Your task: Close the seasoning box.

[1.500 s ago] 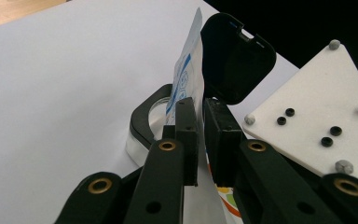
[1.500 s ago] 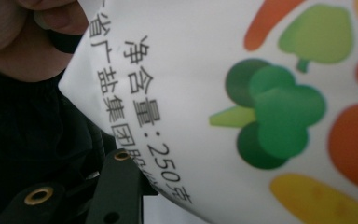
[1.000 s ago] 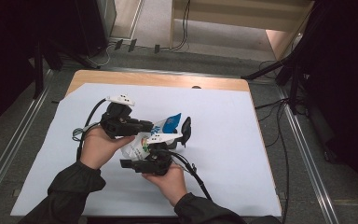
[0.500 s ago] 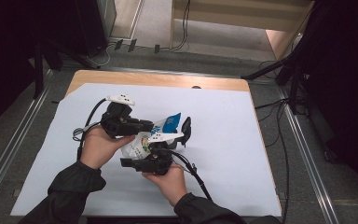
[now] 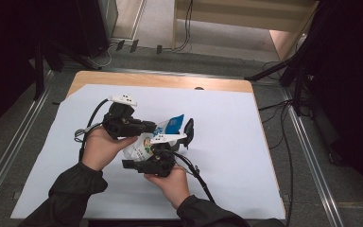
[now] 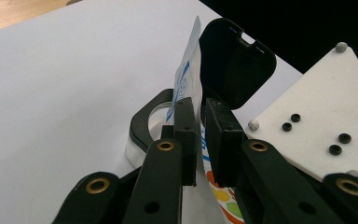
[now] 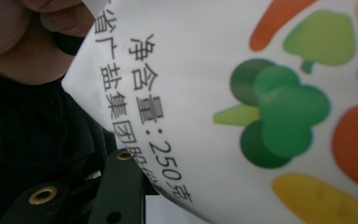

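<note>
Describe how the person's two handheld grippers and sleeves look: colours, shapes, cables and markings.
Both grippers are black. The left gripper has flat rectangular jaws on arms with brass-ringed holes. The right gripper carries a white three-cornered plate with black screws and grey balls. A black cable trails from it. The sleeves are dark, bunched at the wrists.

wooden table [image 5: 160, 80] under white sheet [image 5: 227, 142], grey floor [image 5: 312, 156], floor cables [image 5: 283, 142], dark surroundings.

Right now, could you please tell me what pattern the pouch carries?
The pouch is white with black text and coloured vegetable drawings; the right gripper view shows it best.
</note>
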`<state>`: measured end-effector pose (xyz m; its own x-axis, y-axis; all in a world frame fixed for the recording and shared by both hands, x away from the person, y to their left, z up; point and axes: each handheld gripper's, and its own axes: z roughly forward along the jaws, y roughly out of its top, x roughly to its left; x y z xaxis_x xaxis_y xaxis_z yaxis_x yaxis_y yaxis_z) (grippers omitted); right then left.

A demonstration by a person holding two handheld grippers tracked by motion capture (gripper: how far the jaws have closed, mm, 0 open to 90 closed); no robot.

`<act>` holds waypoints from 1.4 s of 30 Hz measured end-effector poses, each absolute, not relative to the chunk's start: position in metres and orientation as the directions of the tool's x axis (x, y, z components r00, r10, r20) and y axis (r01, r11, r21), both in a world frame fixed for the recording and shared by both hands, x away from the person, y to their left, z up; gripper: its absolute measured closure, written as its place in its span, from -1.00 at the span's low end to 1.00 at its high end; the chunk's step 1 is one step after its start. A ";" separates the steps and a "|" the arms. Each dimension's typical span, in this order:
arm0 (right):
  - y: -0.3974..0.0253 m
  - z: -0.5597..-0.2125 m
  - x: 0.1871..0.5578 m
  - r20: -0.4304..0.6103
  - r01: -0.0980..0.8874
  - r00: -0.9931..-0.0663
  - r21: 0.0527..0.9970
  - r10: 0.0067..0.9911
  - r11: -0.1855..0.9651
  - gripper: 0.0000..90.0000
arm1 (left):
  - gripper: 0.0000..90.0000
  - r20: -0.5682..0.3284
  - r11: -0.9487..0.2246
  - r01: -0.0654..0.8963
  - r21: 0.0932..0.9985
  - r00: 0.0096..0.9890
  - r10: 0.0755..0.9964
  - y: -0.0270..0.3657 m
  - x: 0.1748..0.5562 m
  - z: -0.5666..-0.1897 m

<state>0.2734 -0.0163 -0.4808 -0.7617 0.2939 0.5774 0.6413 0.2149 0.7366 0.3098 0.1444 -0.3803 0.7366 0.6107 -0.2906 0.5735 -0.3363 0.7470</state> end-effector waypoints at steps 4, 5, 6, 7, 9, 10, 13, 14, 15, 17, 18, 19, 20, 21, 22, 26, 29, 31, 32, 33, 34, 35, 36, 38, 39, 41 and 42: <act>-0.016 -0.480 0.273 0.574 0.638 -0.765 0.739 0.292 0.218 0.39 | 0.87 -0.291 -0.338 0.570 0.749 0.740 0.606 0.145 0.309 -0.379; -0.016 -0.479 0.273 0.572 0.636 -0.766 0.740 0.292 0.218 0.39 | 0.87 -0.289 -0.337 0.570 0.749 0.740 0.608 0.145 0.309 -0.378; -0.016 -0.479 0.273 0.573 0.636 -0.766 0.740 0.291 0.217 0.39 | 0.87 -0.288 -0.337 0.570 0.749 0.739 0.610 0.144 0.308 -0.378; -0.016 -0.479 0.273 0.573 0.636 -0.766 0.741 0.290 0.217 0.39 | 0.87 -0.288 -0.338 0.569 0.749 0.740 0.608 0.144 0.308 -0.377; -0.016 -0.478 0.273 0.574 0.636 -0.766 0.740 0.290 0.217 0.39 | 0.87 -0.286 -0.340 0.568 0.749 0.741 0.607 0.144 0.308 -0.378; -0.016 -0.478 0.273 0.574 0.637 -0.766 0.740 0.290 0.217 0.39 | 0.87 -0.288 -0.339 0.570 0.749 0.740 0.608 0.144 0.308 -0.378; -0.016 -0.479 0.273 0.575 0.638 -0.765 0.738 0.291 0.220 0.38 | 0.87 -0.285 -0.340 0.570 0.748 0.739 0.611 0.144 0.310 -0.379; -0.016 -0.479 0.274 0.574 0.638 -0.765 0.738 0.291 0.221 0.38 | 0.87 -0.287 -0.337 0.571 0.749 0.737 0.612 0.144 0.310 -0.379; -0.016 -0.479 0.274 0.573 0.637 -0.766 0.738 0.292 0.222 0.38 | 0.87 -0.288 -0.338 0.571 0.748 0.738 0.610 0.144 0.310 -0.379; -0.016 -0.479 0.274 0.572 0.637 -0.766 0.738 0.292 0.224 0.37 | 0.87 -0.287 -0.339 0.571 0.748 0.739 0.610 0.144 0.310 -0.379; -0.016 -0.479 0.274 0.572 0.636 -0.766 0.738 0.292 0.224 0.37 | 0.87 -0.286 -0.339 0.570 0.748 0.739 0.610 0.144 0.310 -0.379; -0.016 -0.479 0.274 0.573 0.636 -0.767 0.738 0.291 0.225 0.37 | 0.87 -0.286 -0.339 0.570 0.748 0.738 0.611 0.144 0.310 -0.379; -0.016 -0.479 0.274 0.573 0.637 -0.766 0.737 0.290 0.225 0.36 | 0.87 -0.284 -0.340 0.570 0.748 0.738 0.612 0.144 0.310 -0.379; -0.015 -0.479 0.274 0.574 0.637 -0.766 0.737 0.289 0.226 0.35 | 0.87 -0.285 -0.339 0.569 0.749 0.738 0.612 0.144 0.310 -0.379; -0.015 -0.479 0.274 0.575 0.638 -0.766 0.736 0.288 0.227 0.34 | 0.87 -0.284 -0.338 0.569 0.750 0.738 0.611 0.144 0.310 -0.378; -0.015 -0.478 0.274 0.578 0.640 -0.764 0.734 0.287 0.228 0.32 | 0.87 -0.287 -0.333 0.568 0.753 0.738 0.611 0.144 0.310 -0.379; -0.015 -0.478 0.274 0.574 0.637 -0.767 0.736 0.288 0.229 0.31 | 0.87 -0.286 -0.333 0.566 0.754 0.740 0.609 0.145 0.310 -0.378; -0.015 -0.477 0.274 0.567 0.631 -0.771 0.740 0.290 0.233 0.31 | 0.87 -0.283 -0.335 0.564 0.755 0.741 0.609 0.145 0.310 -0.377; -0.015 -0.477 0.274 0.564 0.629 -0.773 0.741 0.291 0.233 0.31 | 0.87 -0.284 -0.333 0.564 0.756 0.740 0.609 0.145 0.310 -0.377; -0.015 -0.477 0.274 0.562 0.627 -0.774 0.743 0.291 0.234 0.31 | 0.87 -0.283 -0.333 0.564 0.756 0.739 0.611 0.144 0.310 -0.377; -0.015 -0.476 0.274 0.561 0.627 -0.775 0.743 0.291 0.236 0.31 | 0.87 -0.284 -0.333 0.565 0.755 0.740 0.610 0.144 0.310 -0.377; -0.015 -0.476 0.274 0.561 0.626 -0.775 0.743 0.292 0.237 0.31 | 0.87 -0.283 -0.335 0.564 0.755 0.741 0.609 0.144 0.310 -0.378; -0.015 -0.476 0.274 0.560 0.626 -0.775 0.743 0.293 0.238 0.30 | 0.87 -0.284 -0.334 0.564 0.755 0.740 0.609 0.144 0.310 -0.378; -0.015 -0.476 0.274 0.555 0.622 -0.778 0.745 0.294 0.239 0.30 | 0.87 -0.284 -0.330 0.564 0.757 0.738 0.612 0.144 0.310 -0.378; -0.015 -0.476 0.274 0.552 0.620 -0.780 0.747 0.295 0.241 0.29 | 0.87 -0.283 -0.330 0.563 0.757 0.739 0.611 0.144 0.310 -0.378; -0.015 -0.476 0.273 0.548 0.616 -0.783 0.750 0.295 0.243 0.29 | 0.87 -0.284 -0.332 0.564 0.756 0.740 0.610 0.144 0.310 -0.378; -0.015 -0.476 0.273 0.547 0.616 -0.783 0.750 0.296 0.242 0.29 | 0.87 -0.284 -0.331 0.564 0.757 0.740 0.610 0.144 0.311 -0.378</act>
<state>0.2734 -0.0147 -0.4759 -0.7826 0.2963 0.5474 0.6160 0.2422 0.7496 0.3105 0.1436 -0.3777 0.7397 0.6101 -0.2840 0.5637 -0.3313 0.7566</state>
